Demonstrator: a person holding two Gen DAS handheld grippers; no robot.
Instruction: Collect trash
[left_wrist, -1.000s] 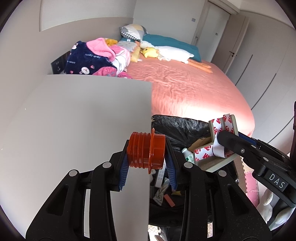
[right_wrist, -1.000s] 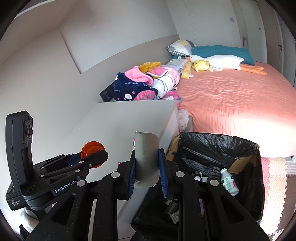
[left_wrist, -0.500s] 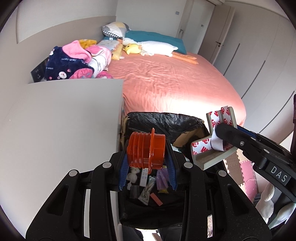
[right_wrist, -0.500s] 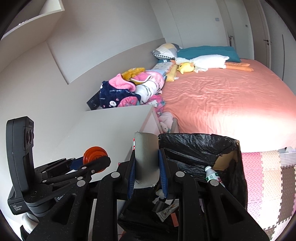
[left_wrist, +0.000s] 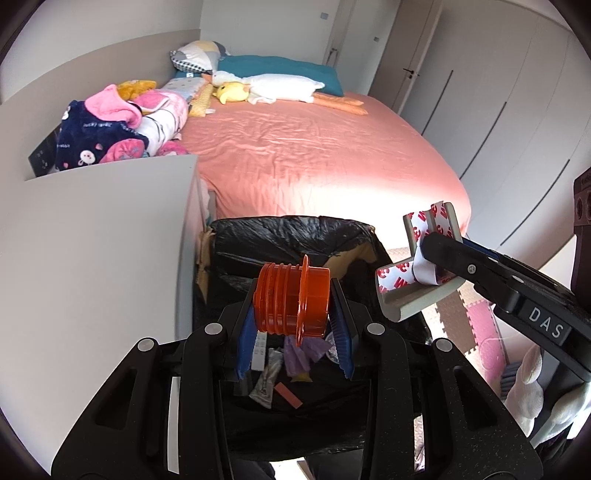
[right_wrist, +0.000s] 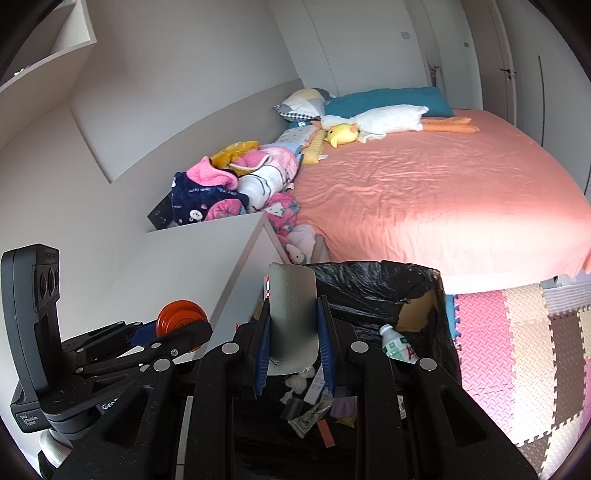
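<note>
My left gripper is shut on an orange ribbed plastic cap and holds it over the open bin lined with a black bag. My right gripper is shut on a grey foam corner guard with red-and-white tape, also over the bin. The guard and right gripper show at the right of the left wrist view. The cap and left gripper show at the left of the right wrist view. Wrappers, a red strip and a small white bottle lie in the bin.
A white cabinet top stands left of the bin. A bed with a pink sheet lies behind, with bundled clothes and plush toys. Foam floor mats lie to the right. Wardrobe doors are at far right.
Both grippers moved right, off the cabinet top, to above the bin, still holding the cap and the corner guard. The bin's inside now shows under both.
</note>
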